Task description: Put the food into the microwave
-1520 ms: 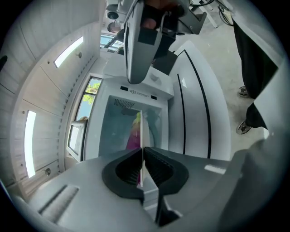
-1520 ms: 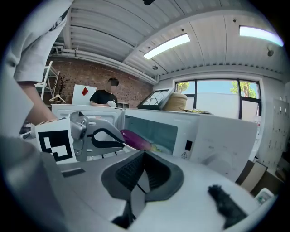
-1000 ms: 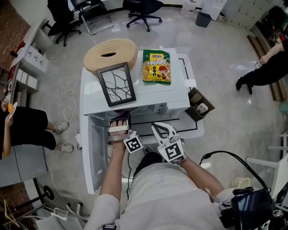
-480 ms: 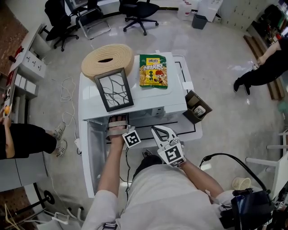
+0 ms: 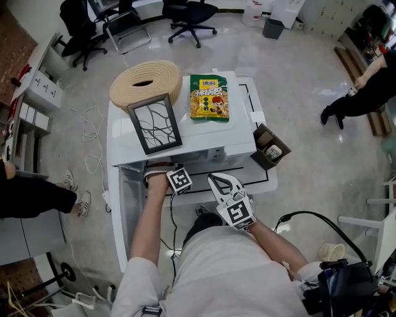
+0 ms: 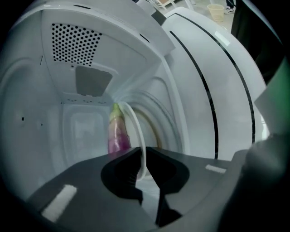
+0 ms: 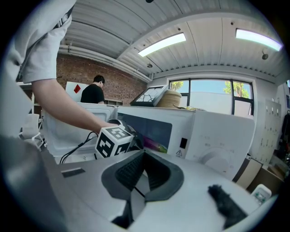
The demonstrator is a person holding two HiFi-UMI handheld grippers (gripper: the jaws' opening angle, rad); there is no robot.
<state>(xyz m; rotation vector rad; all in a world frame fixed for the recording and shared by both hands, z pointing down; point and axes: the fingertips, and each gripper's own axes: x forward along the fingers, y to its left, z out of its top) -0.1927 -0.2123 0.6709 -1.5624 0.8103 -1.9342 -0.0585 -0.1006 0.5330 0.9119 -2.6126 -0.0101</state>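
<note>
The white microwave (image 5: pixel 210 139) stands open in front of me. My left gripper (image 5: pixel 166 174) reaches into its cavity (image 6: pixel 77 59). In the left gripper view a purple eggplant (image 6: pixel 118 136) with a green tip lies on a white plate (image 6: pixel 135 118) over the turntable. The plate's rim runs between the left gripper's (image 6: pixel 146 152) jaws, which are opening while the pads still lie against it. My right gripper (image 5: pixel 215 181) hovers shut and empty before the microwave's front. From the right gripper (image 7: pixel 144 156) view I see the left gripper's marker cube (image 7: pixel 113 140) at the opening and the eggplant (image 7: pixel 156 146) inside.
On the microwave's top lie a framed picture (image 5: pixel 154 124), a coiled straw mat (image 5: pixel 145 77) and a snack bag (image 5: pixel 209 97). The door (image 5: pixel 127 204) hangs open at the left. A cardboard box (image 5: pixel 269 148) sits at the right. Office chairs (image 5: pixel 192 12) and people stand farther off.
My left gripper has gone deeper and lower into the microwave, so less of it shows under the top edge. The right gripper has stayed put.
</note>
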